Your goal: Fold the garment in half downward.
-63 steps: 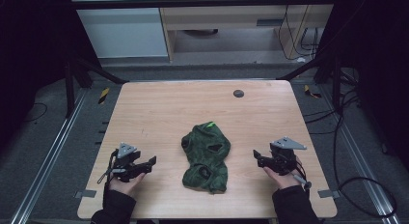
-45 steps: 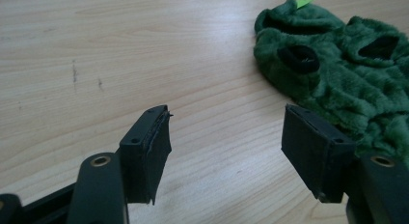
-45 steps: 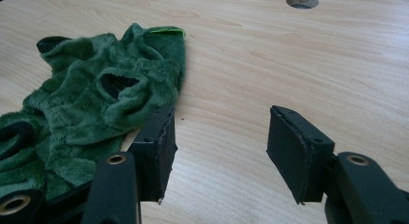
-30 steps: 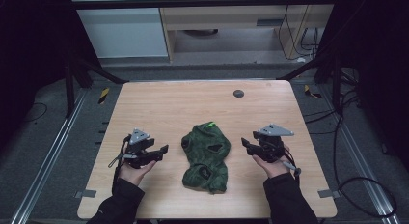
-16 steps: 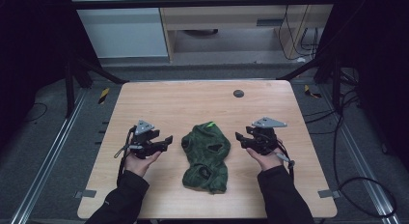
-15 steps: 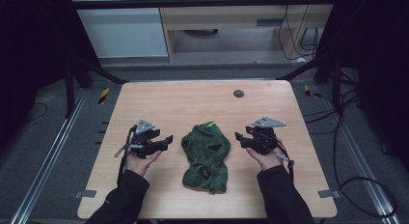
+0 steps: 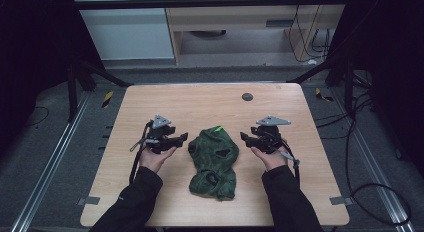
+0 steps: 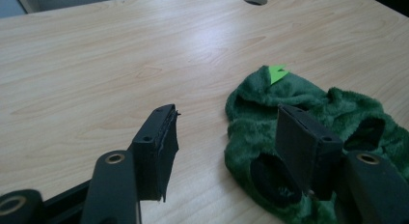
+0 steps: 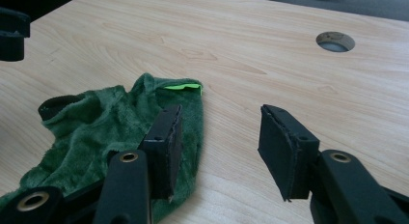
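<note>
Since the earlier frames, both hands have advanced from the near table edge and are now flanking the green fleece garment (image 7: 214, 161) lying at the middle of the table (image 7: 200, 99). The left gripper (image 7: 176, 140), its jaws just closing slightly yet apart and empty, is nearing the garment's left edge. The right gripper (image 7: 246, 137), jaws apart, is hovering beside its right edge. Nothing is grasped yet; all handling is remaining.

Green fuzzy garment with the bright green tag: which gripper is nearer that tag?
Right gripper, though only slightly; it sits beside the green fuzzy garment's tagged end. Left gripper is a bit farther, opposite side.
</note>
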